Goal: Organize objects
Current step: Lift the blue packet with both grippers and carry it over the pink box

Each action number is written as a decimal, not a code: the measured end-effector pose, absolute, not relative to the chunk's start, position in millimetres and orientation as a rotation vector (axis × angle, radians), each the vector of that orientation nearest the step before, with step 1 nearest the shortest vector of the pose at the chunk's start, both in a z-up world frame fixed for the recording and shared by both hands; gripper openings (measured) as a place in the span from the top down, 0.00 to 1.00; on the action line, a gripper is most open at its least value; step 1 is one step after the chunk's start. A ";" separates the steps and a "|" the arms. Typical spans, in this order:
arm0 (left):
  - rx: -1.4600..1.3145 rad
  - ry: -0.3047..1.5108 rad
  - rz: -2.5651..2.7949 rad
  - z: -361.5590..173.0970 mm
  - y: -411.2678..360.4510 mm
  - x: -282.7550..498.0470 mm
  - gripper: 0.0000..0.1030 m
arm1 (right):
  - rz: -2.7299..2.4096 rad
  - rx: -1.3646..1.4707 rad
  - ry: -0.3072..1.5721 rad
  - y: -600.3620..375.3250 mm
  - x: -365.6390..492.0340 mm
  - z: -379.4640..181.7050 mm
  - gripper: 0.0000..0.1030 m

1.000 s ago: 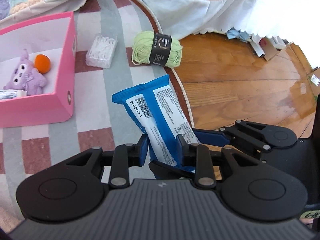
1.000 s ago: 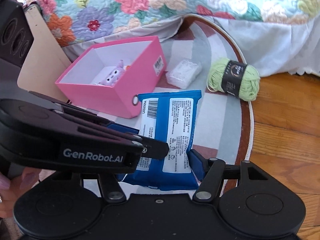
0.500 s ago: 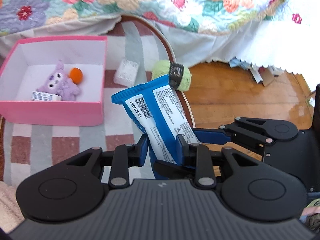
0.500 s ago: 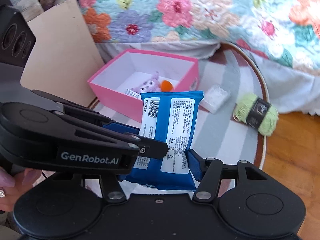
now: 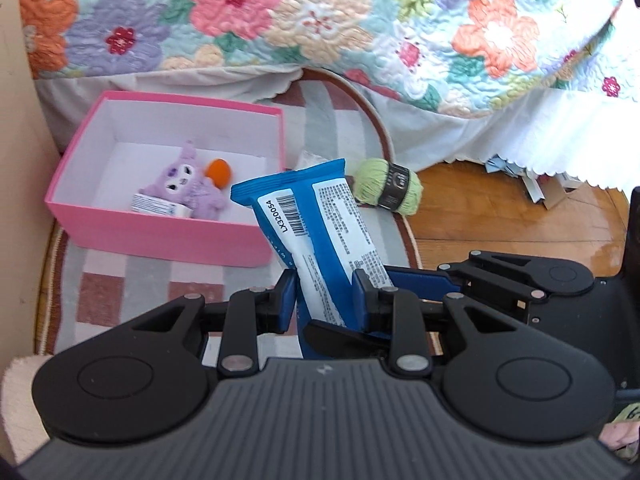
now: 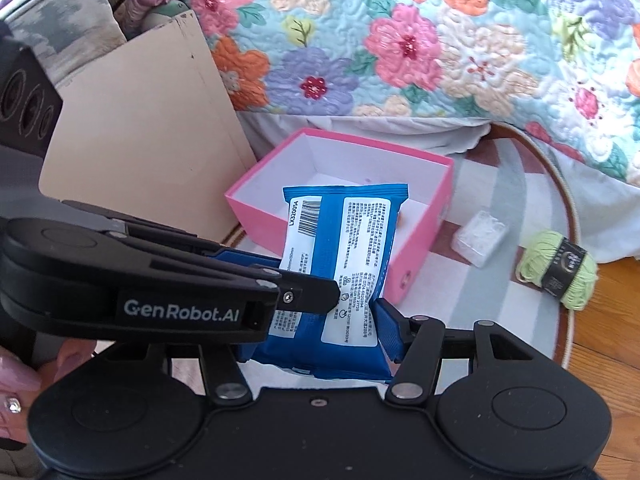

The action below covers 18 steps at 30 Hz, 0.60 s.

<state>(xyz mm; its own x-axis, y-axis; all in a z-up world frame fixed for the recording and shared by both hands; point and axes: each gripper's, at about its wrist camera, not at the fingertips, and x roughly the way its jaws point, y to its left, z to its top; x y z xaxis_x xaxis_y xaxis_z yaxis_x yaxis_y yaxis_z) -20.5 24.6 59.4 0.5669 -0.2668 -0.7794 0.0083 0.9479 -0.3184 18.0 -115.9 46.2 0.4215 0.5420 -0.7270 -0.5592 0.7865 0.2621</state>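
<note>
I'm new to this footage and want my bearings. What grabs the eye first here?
A blue packet fills the middle, pinched by both the left gripper and the right gripper. Beyond it a pink box sits on the striped rug, holding a purple plush toy. A floral quilt hangs behind.

A white sticker with a barcode on the blue packet point(image 5: 316, 236) reads "LX320054", printed along the sticker's edge. The larger white panel beside it carries dense fine print (too small to read). In the right wrist view, the black side of the left gripper point(image 6: 328, 298) bears "GenRobot.AI" in pale letters. The yarn's point(image 5: 390, 192) dark band shows a round emblem, illegible.
</note>
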 end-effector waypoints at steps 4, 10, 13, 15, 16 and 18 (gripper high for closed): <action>-0.287 0.942 -0.147 65.6 38.1 -16.2 0.74 | 0.687 0.000 0.893 -99.8 22.7 52.5 0.39; -0.282 0.932 -0.113 74.0 49.7 3.5 0.74 | 0.665 0.035 0.883 -80.9 37.9 59.4 0.39; -0.306 0.908 -0.105 69.4 57.9 17.5 0.74 | 0.645 0.067 0.860 -78.8 51.8 53.8 0.39; -0.330 0.918 -0.095 61.7 63.5 31.6 0.74 | 0.631 0.104 0.873 -77.8 64.6 44.9 0.40; -0.333 0.915 -0.096 57.4 66.3 38.2 0.74 | 0.621 0.114 0.870 -77.2 70.0 40.8 0.40; -0.345 0.928 -0.084 44.8 70.2 55.6 0.74 | 0.594 0.125 0.884 -73.4 82.5 32.6 0.40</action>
<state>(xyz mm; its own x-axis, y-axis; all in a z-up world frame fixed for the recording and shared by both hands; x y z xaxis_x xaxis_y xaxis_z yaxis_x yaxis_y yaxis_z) 55.6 70.2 44.8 0.6007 -0.2181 -0.7691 -0.0761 0.9421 -0.3266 82.5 -73.4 32.6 0.4853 0.5366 -0.6903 -0.4366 0.8328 0.3404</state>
